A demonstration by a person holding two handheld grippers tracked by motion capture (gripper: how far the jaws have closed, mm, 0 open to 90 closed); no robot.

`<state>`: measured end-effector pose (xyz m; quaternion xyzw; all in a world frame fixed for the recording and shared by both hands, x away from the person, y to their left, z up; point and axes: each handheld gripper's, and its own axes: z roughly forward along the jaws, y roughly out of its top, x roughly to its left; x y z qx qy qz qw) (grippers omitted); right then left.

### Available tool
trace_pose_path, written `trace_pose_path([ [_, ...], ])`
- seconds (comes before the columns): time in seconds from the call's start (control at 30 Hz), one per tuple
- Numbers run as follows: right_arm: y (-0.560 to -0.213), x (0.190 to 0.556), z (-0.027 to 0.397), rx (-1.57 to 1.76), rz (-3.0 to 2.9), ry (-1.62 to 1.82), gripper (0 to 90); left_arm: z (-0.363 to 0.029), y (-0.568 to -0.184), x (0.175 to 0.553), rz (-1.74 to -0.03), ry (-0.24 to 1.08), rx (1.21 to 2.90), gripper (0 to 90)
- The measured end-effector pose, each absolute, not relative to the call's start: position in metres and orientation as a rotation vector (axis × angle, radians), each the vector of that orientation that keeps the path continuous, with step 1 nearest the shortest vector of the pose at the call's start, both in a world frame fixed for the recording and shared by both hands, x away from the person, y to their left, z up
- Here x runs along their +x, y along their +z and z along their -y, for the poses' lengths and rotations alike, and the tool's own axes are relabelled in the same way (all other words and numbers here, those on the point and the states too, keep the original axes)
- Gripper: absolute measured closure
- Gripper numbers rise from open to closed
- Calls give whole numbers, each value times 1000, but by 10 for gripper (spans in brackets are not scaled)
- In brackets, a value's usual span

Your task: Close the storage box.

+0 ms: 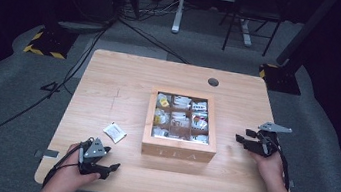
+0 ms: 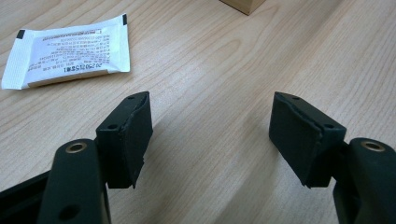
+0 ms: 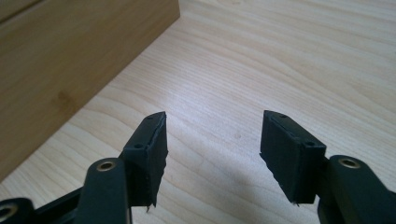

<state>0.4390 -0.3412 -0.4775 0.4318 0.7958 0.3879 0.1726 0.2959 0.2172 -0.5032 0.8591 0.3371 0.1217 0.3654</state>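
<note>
A person's two grippers idle over a wooden bench [image 1: 111, 75] on either side of a tea box [image 1: 178, 150], its lid open on nine compartments of sachets. One loose sachet [image 1: 114, 132] lies flat on the bench just left of the box, apart from it and face up (its printed label readable in the left gripper view [image 2: 70, 58]). The left gripper [image 1: 110, 168] sits low near the bench's front edge, jaws spread wide with nothing but bare wood between them; the sachet lies ahead and to their left. The right gripper [image 1: 242, 139] hovers just beside the box's right wall [image 3: 70, 74], jaws likewise spread and empty.

The step in hand looks like the approach to the stray sachet, which seems bound for the box. The next move likely calls for the left gripper to swing toward it and get a jaw under a thin, flat edge, which may slide on the smooth wood. Open bench surrounds the sachet on all sides, and the front edge lies near the left hand, so a push away from the person looks safer.
</note>
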Motion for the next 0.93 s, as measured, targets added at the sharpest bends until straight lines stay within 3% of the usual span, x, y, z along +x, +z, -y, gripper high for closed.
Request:
trace_pose_path([
  [0.53, -500, 437, 335, 1208, -2279, 1026, 414, -216, -503, 296, -859, 326, 2220, 300],
  [0.77, -503, 437, 335, 1178, -2270, 1022, 285, -215, -504, 296, -862, 325, 2217, 294],
  [0.93, -503, 436, 334, 1174, -2276, 1020, 272, -215, -504, 296, -862, 325, 2218, 294],
])
